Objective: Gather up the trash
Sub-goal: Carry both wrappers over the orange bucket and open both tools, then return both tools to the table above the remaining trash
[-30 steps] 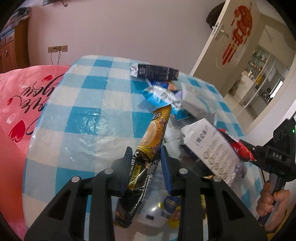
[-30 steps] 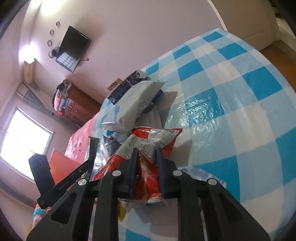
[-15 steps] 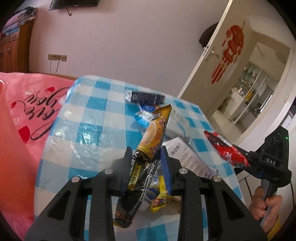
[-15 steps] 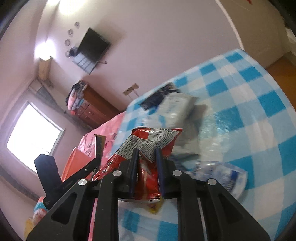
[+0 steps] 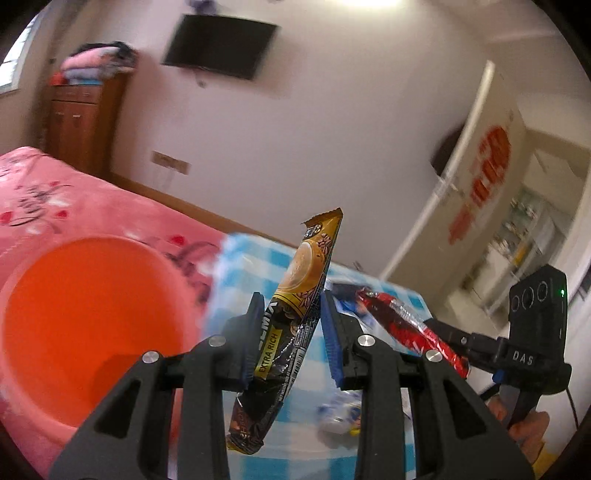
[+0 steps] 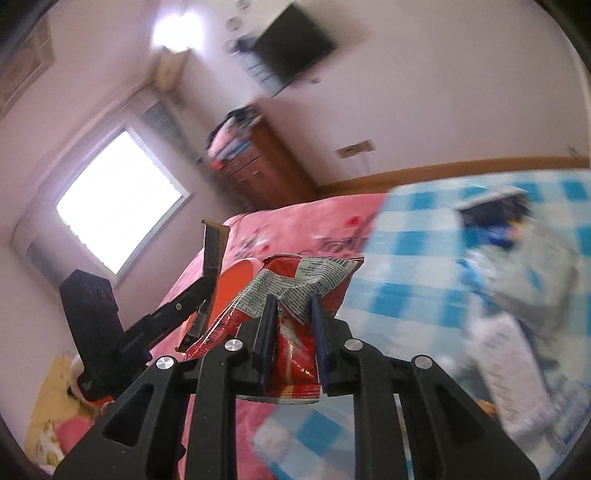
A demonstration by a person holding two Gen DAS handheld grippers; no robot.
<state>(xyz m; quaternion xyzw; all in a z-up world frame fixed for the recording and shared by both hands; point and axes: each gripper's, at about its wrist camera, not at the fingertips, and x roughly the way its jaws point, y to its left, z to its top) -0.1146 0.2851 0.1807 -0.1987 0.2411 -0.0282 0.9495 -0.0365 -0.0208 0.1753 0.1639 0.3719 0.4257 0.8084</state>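
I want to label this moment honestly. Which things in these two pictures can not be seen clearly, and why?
- Orange bin, left wrist view: its inside is smeared by motion blur and its near rim is cut by the frame edge; in the right wrist view the red snack bag covers most of it.
- Trash left on the checked tablecloth, right wrist view: blurred, no piece identifiable.
- Coffee sachet: its lower print is unreadable.

Daylight is blowing out the window; a ceiling lamp is flaring white. Motion blur is smearing the table, bed and walls. Both tools are staying sharp. Fisheye is bending edges, corners going black.
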